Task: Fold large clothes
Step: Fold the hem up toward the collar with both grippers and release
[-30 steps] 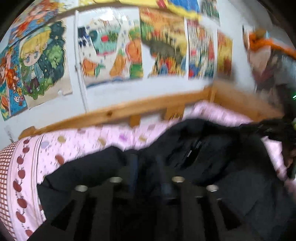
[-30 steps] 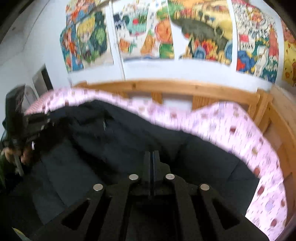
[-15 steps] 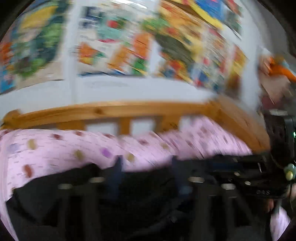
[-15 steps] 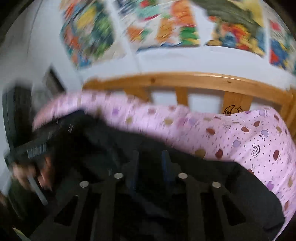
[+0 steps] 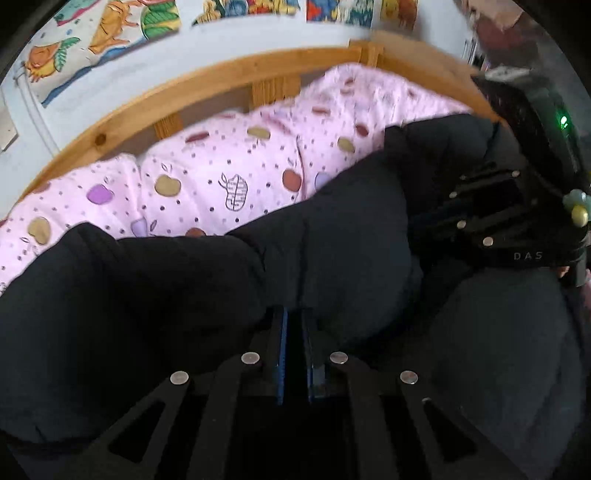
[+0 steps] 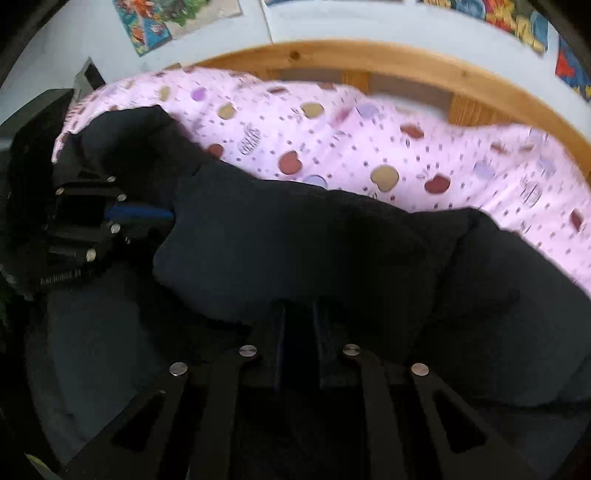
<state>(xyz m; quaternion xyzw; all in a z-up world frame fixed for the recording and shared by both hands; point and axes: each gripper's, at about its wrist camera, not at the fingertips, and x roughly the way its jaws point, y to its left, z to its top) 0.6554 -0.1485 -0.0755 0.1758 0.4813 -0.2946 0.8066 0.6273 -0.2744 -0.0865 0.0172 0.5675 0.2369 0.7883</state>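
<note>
A large black padded jacket (image 5: 354,229) lies on a bed with a pink apple-print sheet (image 5: 221,177). It also fills the right wrist view (image 6: 295,251). My left gripper (image 5: 294,317) is shut on a fold of the black jacket. My right gripper (image 6: 299,314) is shut on another fold of it. The right gripper also shows at the right of the left wrist view (image 5: 424,225), against the jacket. The left gripper also shows at the left of the right wrist view (image 6: 166,214), its blue pads pressed into the fabric.
A wooden bed rail (image 5: 221,81) runs behind the sheet, also in the right wrist view (image 6: 406,62). Colourful drawings (image 5: 110,29) hang on the white wall above. A dark object (image 6: 33,110) stands at the left bed end.
Both grippers have come down and forward over the bed with jacket folds in them. The cameras now look at the sheet instead of the wall. The jaws have narrowed since half a second ago.
</note>
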